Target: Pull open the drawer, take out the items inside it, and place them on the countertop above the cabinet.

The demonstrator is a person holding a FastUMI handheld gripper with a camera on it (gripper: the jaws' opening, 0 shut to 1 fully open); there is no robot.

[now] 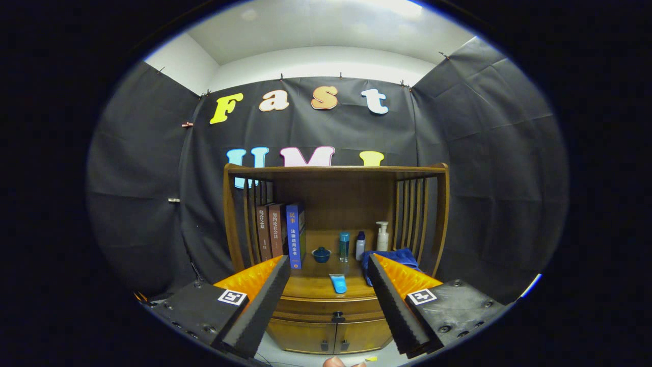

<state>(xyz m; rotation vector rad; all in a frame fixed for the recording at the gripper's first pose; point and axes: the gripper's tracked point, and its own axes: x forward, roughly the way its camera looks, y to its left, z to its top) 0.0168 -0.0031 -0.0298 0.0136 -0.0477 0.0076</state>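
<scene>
A wooden cabinet [326, 300] stands against the booth wall, straight ahead of me. Its drawer [326, 308] is closed, with a small dark knob [337, 317] at the middle of its front. My gripper [328, 265] is open, well back from the cabinet, and the drawer knob shows low between the two fingers. On the countertop [310, 285] above the drawer lie a light blue tube [337, 283] and a blue cloth [395, 257]. What is inside the drawer is hidden.
Under a top shelf, the countertop also holds three upright books [280, 234] at the left, a small blue lidded bowl [321, 254], two small bottles [351, 246] and a white pump bottle [382, 236]. Two lower doors [331, 339] sit beneath the drawer. A fingertip [333, 362] shows below.
</scene>
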